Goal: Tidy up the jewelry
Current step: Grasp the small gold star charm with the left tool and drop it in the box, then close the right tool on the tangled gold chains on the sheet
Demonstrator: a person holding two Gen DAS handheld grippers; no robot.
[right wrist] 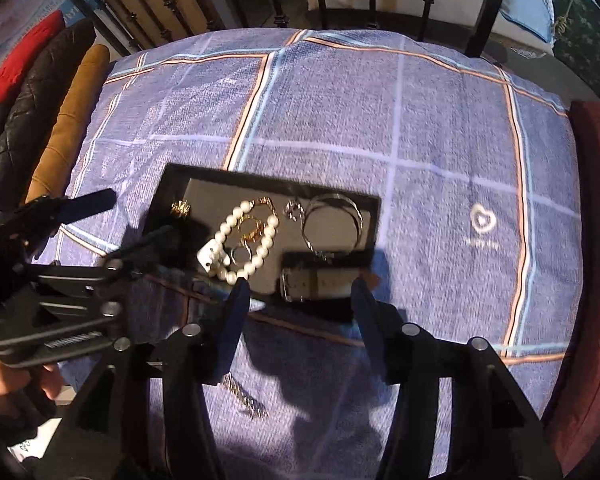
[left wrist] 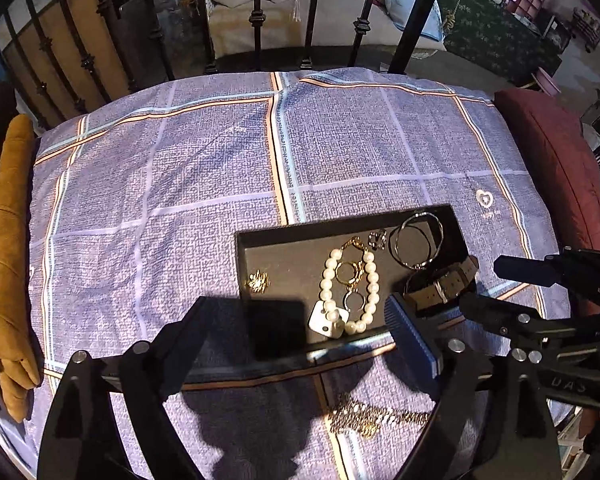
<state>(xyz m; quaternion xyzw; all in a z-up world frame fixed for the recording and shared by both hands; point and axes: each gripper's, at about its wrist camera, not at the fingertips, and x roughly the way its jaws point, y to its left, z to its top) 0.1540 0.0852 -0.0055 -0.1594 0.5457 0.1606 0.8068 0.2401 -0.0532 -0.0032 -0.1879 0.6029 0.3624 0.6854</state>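
**Tray nearly filled; one chain left on the bedspread**

Nearest the cameras, a gold and silver chain [left wrist: 370, 418] lies loose on the blue checked bedspread [left wrist: 204, 184], just short of the tray's near edge and outside it. It looks like the last piece to be put away.

Above it, the left gripper [left wrist: 312, 320] stands spread wide with nothing between its fingers, hanging over the near left part of the tray. The right gripper [right wrist: 300, 308] is parted about halfway and also grasps nothing; its fingers straddle the near right corner of the tray, where a watch with a brown strap [right wrist: 320, 282] lies partly over the rim.

The black tray [left wrist: 340, 222] sits on the bedspread. Inside it, from near to far: a pearl bracelet [left wrist: 350, 284] with a white tag, gold hoops [left wrist: 350, 272] lying within its loop, a small gold piece [left wrist: 258, 280] off to the left, a small silver charm [left wrist: 377, 239], and silver bangles [left wrist: 418, 242] at the far right corner.

By my reading most of the sorting is done: what remains is to lift the chain into the tray and perhaps settle the watch fully inside.

Beyond the bed stands a dark iron railing [left wrist: 256, 20].
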